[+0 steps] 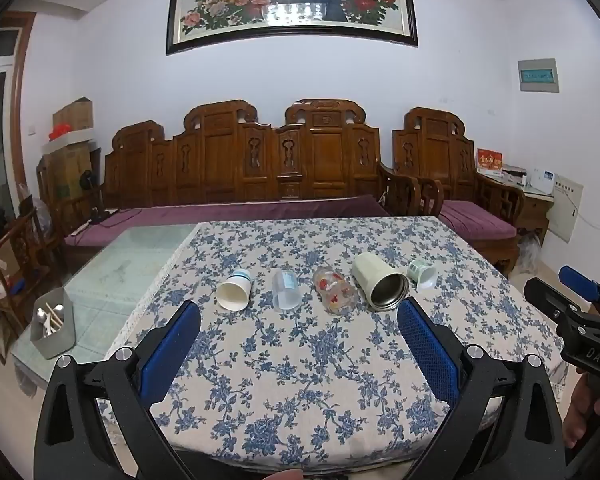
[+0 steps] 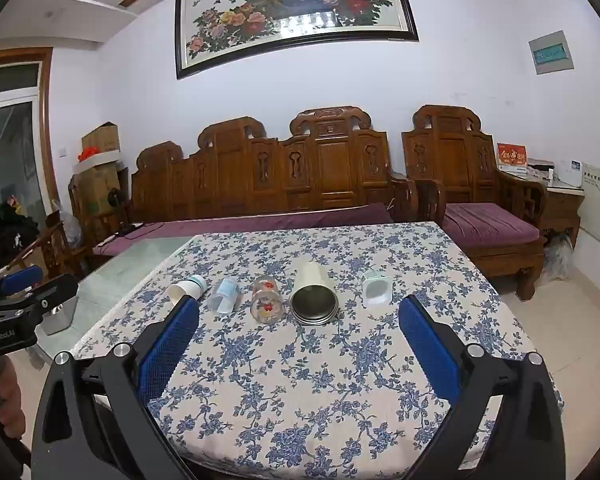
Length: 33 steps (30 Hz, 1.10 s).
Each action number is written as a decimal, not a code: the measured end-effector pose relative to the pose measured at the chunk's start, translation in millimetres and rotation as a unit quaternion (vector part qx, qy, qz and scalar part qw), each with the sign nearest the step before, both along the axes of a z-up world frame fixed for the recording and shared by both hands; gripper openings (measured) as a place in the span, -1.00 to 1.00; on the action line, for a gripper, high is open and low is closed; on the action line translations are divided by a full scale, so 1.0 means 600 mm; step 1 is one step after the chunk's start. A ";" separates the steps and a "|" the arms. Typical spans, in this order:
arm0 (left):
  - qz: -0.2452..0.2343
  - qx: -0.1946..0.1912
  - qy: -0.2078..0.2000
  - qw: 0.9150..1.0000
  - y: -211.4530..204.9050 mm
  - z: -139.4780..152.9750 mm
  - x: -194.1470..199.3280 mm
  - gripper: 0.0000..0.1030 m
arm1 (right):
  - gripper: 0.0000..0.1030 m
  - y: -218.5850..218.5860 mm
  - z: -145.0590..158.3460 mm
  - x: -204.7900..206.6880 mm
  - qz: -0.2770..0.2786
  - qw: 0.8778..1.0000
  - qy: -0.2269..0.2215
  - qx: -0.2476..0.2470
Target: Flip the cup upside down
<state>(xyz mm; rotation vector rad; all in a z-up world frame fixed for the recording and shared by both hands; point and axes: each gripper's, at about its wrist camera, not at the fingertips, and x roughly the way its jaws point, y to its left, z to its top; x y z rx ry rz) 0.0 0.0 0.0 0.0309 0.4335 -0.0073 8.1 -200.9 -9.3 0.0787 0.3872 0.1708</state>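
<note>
left wrist view: the left gripper (image 1: 298, 310) hovers above the near part of the tablecloth (image 1: 300, 380), fingers wide apart, nothing between them. five cups lie on their sides in a row across the cloth: paper cup (image 1: 233, 291), clear cup (image 1: 286, 291), glass (image 1: 334, 290), steel cup (image 1: 380, 282), green cup (image 1: 422, 274). the steel cup's mouth faces the camera. a grey bin (image 1: 54, 330) stands on the glass table (image 1: 116, 264) to the left. the right gripper (image 1: 580, 308) shows at the right edge.

right wrist view: the right gripper (image 2: 298, 310) hangs over the cloth (image 2: 300, 380), fingers spread, empty. the same row lies ahead: paper cup (image 2: 182, 290), clear cup (image 2: 225, 295), glass (image 2: 267, 300), steel cup (image 2: 313, 294), green cup (image 2: 377, 290). the left gripper (image 2: 24, 284) shows at the left edge.
</note>
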 end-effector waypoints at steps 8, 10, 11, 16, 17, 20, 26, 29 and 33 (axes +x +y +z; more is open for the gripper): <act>-0.001 0.000 0.001 1.000 0.000 0.002 0.001 0.84 | 0.95 -0.001 0.000 0.000 0.000 1.000 0.000 0.002; -0.001 0.000 0.001 1.000 0.000 0.003 0.001 0.84 | 0.95 -0.001 0.000 0.000 0.000 1.000 0.000 0.003; 0.000 0.000 0.000 1.000 0.000 0.000 0.000 0.84 | 0.95 -0.001 0.000 0.000 0.000 1.000 0.000 0.002; 0.000 -0.001 0.000 1.000 0.000 0.000 0.000 0.84 | 0.95 -0.001 0.000 0.000 0.000 1.000 -0.001 0.002; 0.000 -0.001 0.000 1.000 0.000 0.000 0.000 0.84 | 0.95 -0.001 0.000 0.000 0.000 1.000 -0.001 0.002; 0.000 -0.001 0.000 1.000 0.000 0.000 0.000 0.84 | 0.95 -0.001 0.000 0.000 0.000 1.000 -0.002 0.002; 0.001 -0.002 -0.002 1.000 0.000 0.001 0.000 0.84 | 0.95 -0.001 0.000 0.000 0.001 1.000 -0.002 0.002; 0.002 -0.002 -0.002 1.000 -0.003 0.004 -0.003 0.84 | 0.95 -0.002 0.000 0.000 0.001 1.000 -0.003 0.001; 0.002 -0.003 -0.002 1.000 -0.002 0.003 -0.003 0.84 | 0.95 -0.002 0.000 0.000 0.001 1.000 -0.003 0.001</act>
